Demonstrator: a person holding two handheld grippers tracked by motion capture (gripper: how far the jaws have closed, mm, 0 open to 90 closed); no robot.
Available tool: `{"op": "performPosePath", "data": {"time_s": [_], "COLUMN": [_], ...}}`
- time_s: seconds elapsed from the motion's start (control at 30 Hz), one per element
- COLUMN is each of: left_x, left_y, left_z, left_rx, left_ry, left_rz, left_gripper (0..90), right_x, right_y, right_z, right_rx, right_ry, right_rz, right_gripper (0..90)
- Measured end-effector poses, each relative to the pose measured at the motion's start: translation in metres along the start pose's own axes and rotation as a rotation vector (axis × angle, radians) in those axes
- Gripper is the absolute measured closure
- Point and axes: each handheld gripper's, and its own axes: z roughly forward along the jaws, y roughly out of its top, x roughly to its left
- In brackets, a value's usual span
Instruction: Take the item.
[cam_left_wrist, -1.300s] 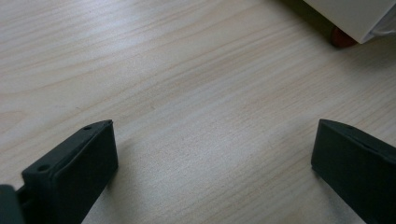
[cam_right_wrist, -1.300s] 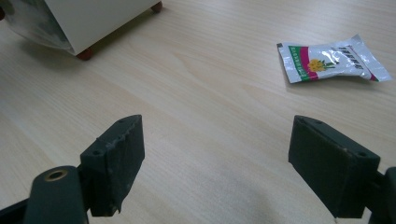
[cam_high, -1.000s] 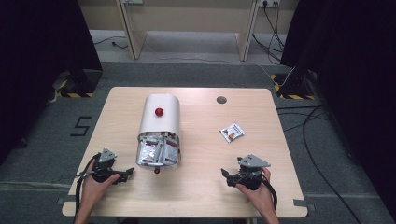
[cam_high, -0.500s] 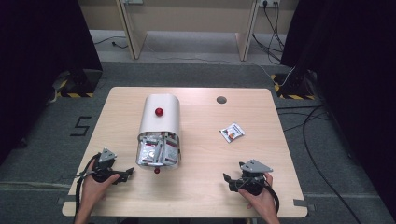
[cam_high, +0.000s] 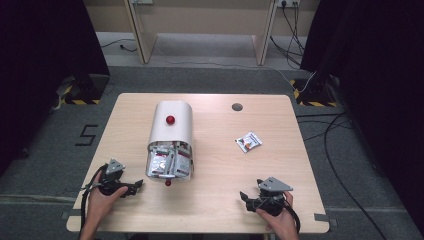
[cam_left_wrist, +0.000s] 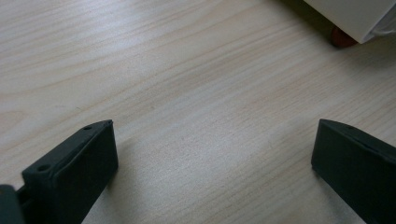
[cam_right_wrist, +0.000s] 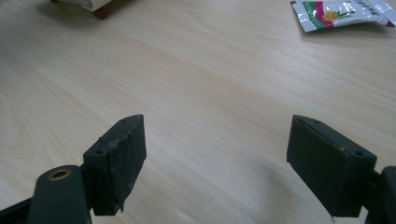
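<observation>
High view: both grippers, left (cam_high: 134, 187) and right (cam_high: 246, 198), rest spread near the table (cam_high: 215, 150) front edge.

Pale matt wood-grain table (cam_high: 215, 200), glossy foil-like sachet (cam_high: 248, 141), smooth white plastic-looking container (cam_high: 171, 125), matt black claws.

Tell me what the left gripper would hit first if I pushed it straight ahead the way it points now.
Probably the small red foot under the white container of packets. The left gripper, open, points across bare table toward that corner, though depth is hard to judge.
</observation>
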Motion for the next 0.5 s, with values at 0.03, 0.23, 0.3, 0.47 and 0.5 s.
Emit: {"op": "performPosePath", "data": {"time_s": [0.03,0.23,0.3,0.47,0.5], "left_x": [0.000,0.000,0.000,0.000,0.000], "left_y": [0.000,0.000,0.000,0.000,0.000], "left_z": [0.000,0.000,0.000,0.000,0.000], "left_rx": [0.000,0.000,0.000,0.000,0.000], "left_ry": [0.000,0.000,0.000,0.000,0.000], "left_rz": [0.000,0.000,0.000,0.000,0.000], "left_gripper": [0.0,0.0,0.0,0.0,0.0], "right_x": [0.000,0.003,0.004,0.006,0.006], "right_y": [-0.001,-0.007,-0.009,-0.015,-0.016], "right_z": [0.000,-0.005,-0.007,-0.014,-0.016], "right_rx": [0.001,-0.001,-0.004,-0.018,-0.021], "right_ry": [0.000,-0.008,-0.009,-0.011,-0.012], "right_rz": [0.001,0.009,0.014,0.028,0.029], "right_gripper": [20.8,19.9,19.5,19.4,19.5]}}
